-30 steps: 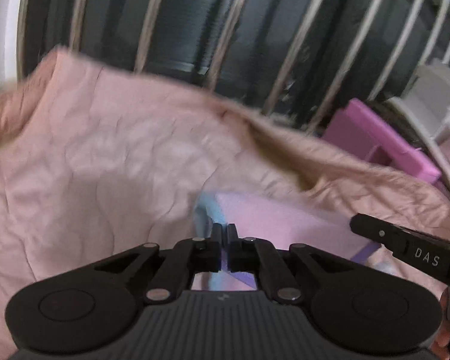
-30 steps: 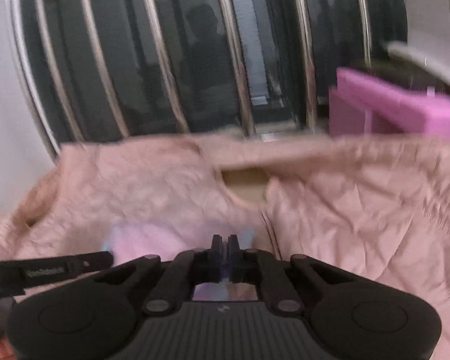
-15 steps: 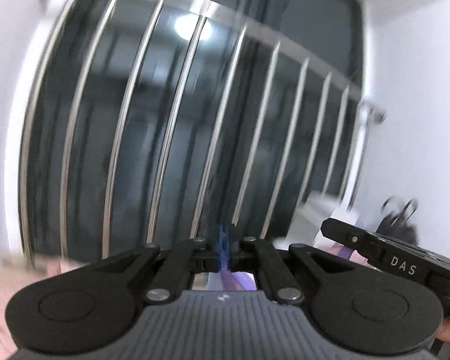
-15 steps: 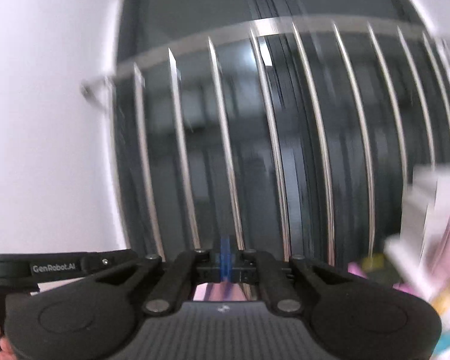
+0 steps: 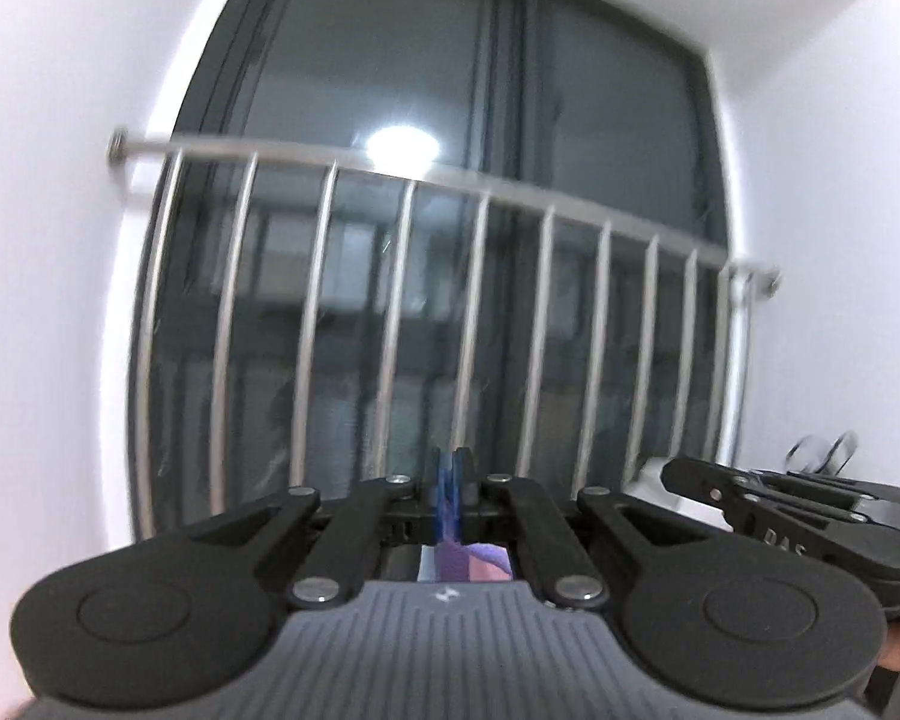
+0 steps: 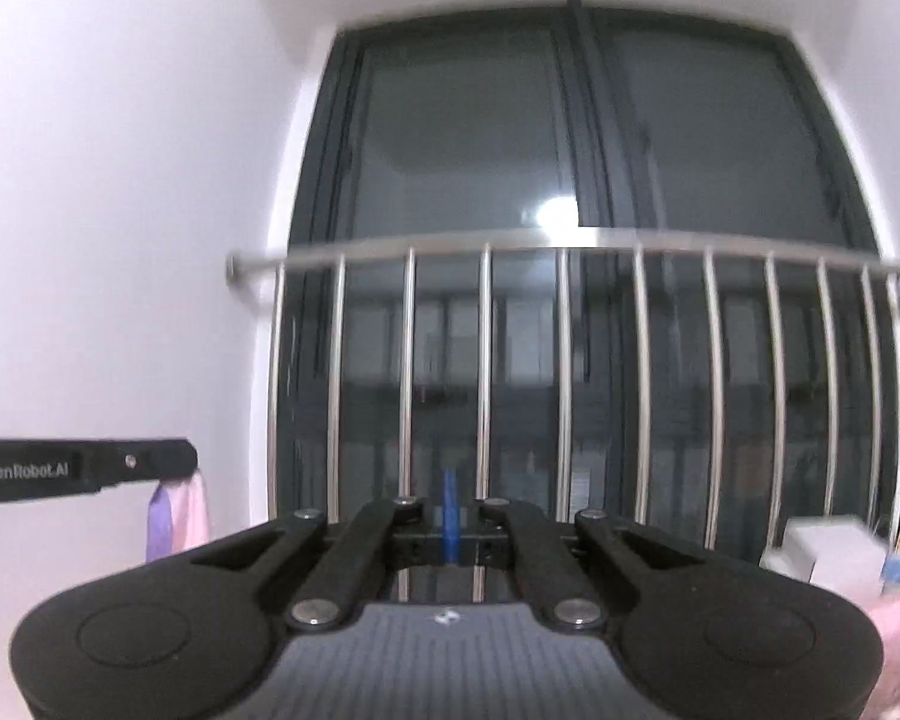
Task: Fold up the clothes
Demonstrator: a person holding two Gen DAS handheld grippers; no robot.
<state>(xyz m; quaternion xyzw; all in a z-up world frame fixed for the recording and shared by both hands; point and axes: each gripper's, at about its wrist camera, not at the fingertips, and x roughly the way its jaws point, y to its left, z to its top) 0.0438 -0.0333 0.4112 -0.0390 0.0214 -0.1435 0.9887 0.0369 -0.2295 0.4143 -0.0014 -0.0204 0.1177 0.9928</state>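
Aloft: garment pinched at both ends

Pastel pink-and-lilac garment (image 6: pixel 177 513) hangs below the left gripper (image 5: pixel 448 468), clenched on its blue edge; the right gripper (image 6: pixel 449 516) is likewise clamped on blue fabric. Behind: a steel railing (image 6: pixel 561 360) and a dark window (image 5: pixel 450 90).

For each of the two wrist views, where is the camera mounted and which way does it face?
Left wrist: on the left gripper, level, facing the dark window with steel railing; jaws shut on blue-purple cloth; right gripper beside it.
Right wrist: on the right gripper, facing the same railing; left gripper at left, pink-purple cloth hanging from it.
Shared: window, railing, each other's gripper.
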